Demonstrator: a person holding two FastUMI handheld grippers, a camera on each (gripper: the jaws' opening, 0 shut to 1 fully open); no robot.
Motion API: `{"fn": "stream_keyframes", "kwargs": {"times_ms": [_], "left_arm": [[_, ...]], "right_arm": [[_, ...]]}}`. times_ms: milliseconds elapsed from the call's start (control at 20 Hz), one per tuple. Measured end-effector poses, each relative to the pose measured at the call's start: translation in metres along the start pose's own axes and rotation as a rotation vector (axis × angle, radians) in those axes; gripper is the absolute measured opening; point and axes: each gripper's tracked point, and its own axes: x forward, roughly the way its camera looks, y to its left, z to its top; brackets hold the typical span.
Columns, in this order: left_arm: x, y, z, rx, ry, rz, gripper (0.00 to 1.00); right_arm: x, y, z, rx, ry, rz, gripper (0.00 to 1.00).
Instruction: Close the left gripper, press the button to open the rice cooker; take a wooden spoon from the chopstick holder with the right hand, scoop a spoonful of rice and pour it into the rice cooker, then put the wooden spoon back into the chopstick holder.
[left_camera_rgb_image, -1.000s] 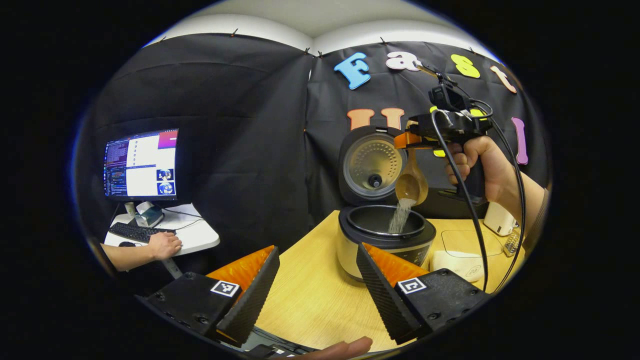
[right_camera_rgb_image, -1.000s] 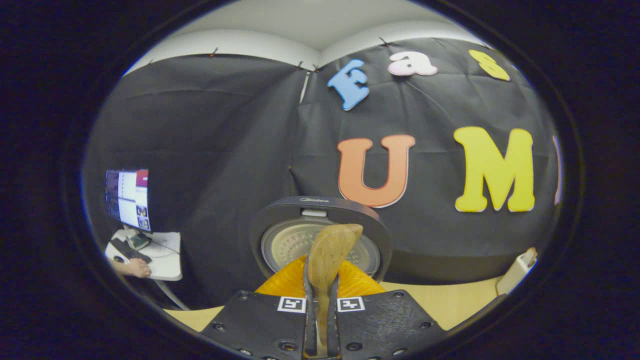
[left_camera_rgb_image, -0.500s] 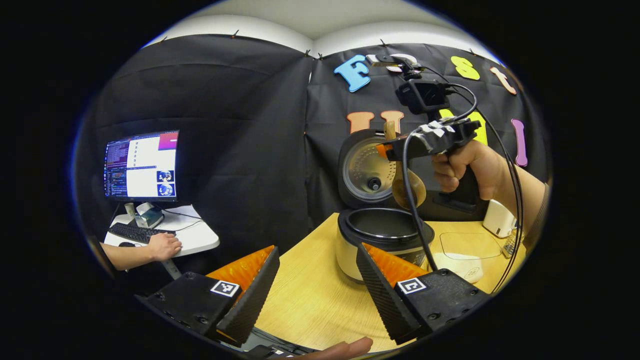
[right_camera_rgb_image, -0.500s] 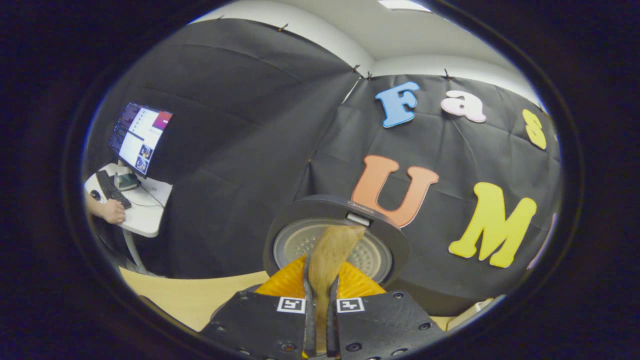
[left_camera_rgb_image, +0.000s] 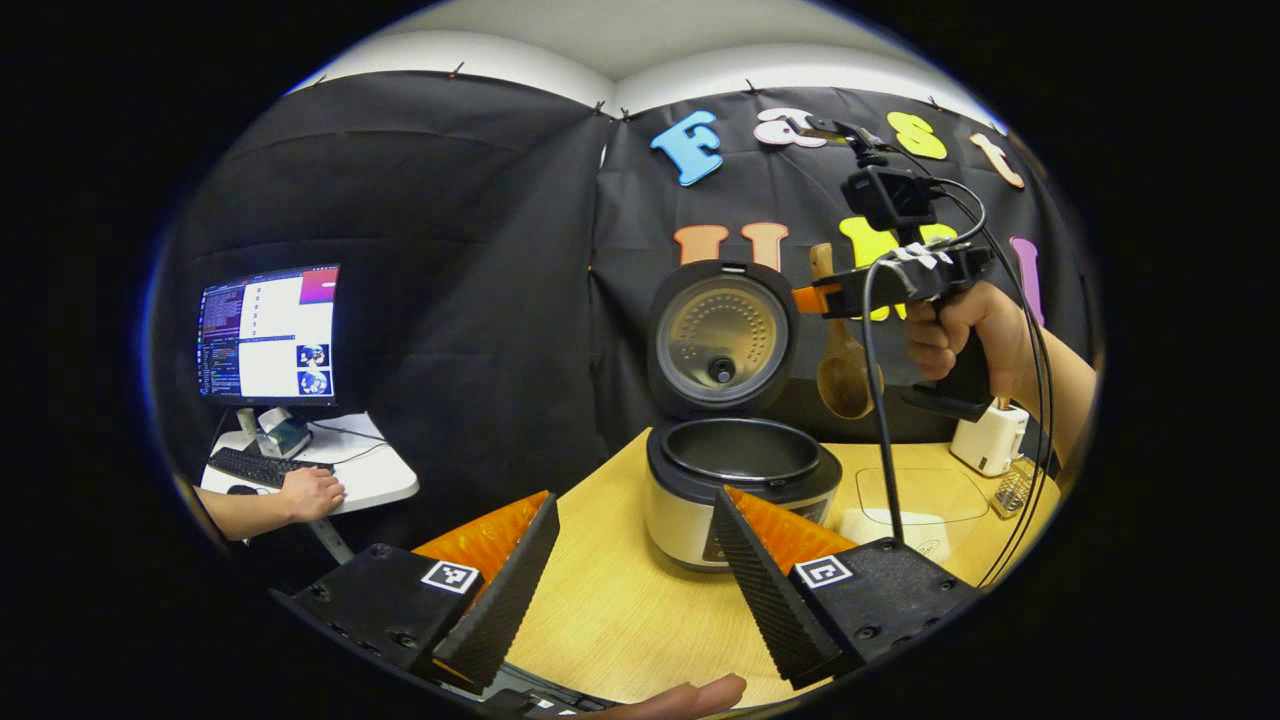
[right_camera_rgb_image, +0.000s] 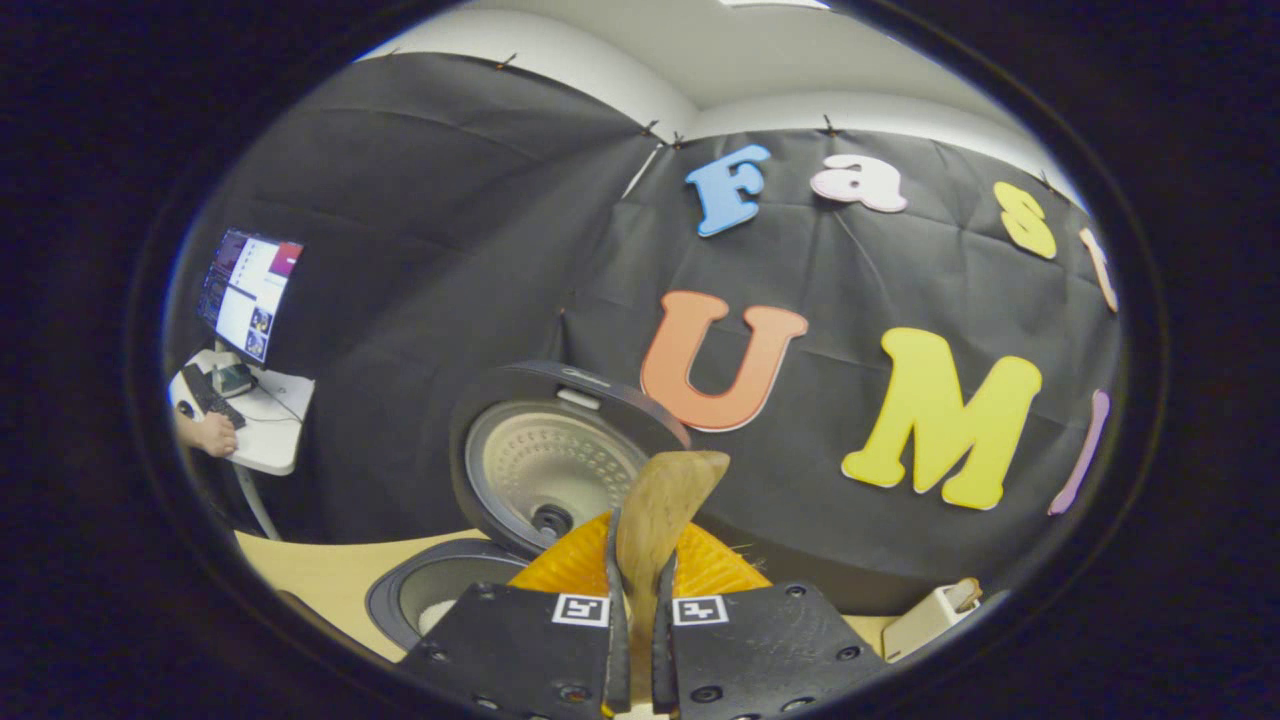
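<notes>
A: Spoon status?
B: Light wooden spoon (left_camera_rgb_image: 842, 350) clamped in right gripper (left_camera_rgb_image: 812, 298), long axis vertical, bowl down, right of open cream rice cooker (left_camera_rgb_image: 735, 480).
A: Left gripper (left_camera_rgb_image: 632, 560)?
B: Wide apart, holding nothing.

Left gripper (left_camera_rgb_image: 630, 560) sits low with its two fingers spread wide apart, nothing between them, and a fingertip of the hand holding it pokes in at the bottom edge. Right gripper (left_camera_rgb_image: 815, 298) is up high and roughly level, held pistol-style by a bare hand (left_camera_rgb_image: 965, 335) with the forearm running off to the right. In the right gripper view its fingers (right_camera_rgb_image: 612, 640) are clamped tight on the wooden spoon (right_camera_rgb_image: 660, 505).
</notes>
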Motion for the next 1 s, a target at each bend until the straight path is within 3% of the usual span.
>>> {"fn": "stream_keyframes", "kwargs": {"times_ms": [550,1000], "left_arm": [[-0.005,-0.039,0.007,-0.010,-0.010,-0.055,0.99],[-0.009,-0.056,0.010,0.009,-0.019,-0.084,0.99]], "right_arm": [[-0.080,-0.201,-0.059,0.069,0.076,-0.249,0.09],[-0.131,-0.322,-0.134,0.076,0.177,-0.449,0.10]]}}
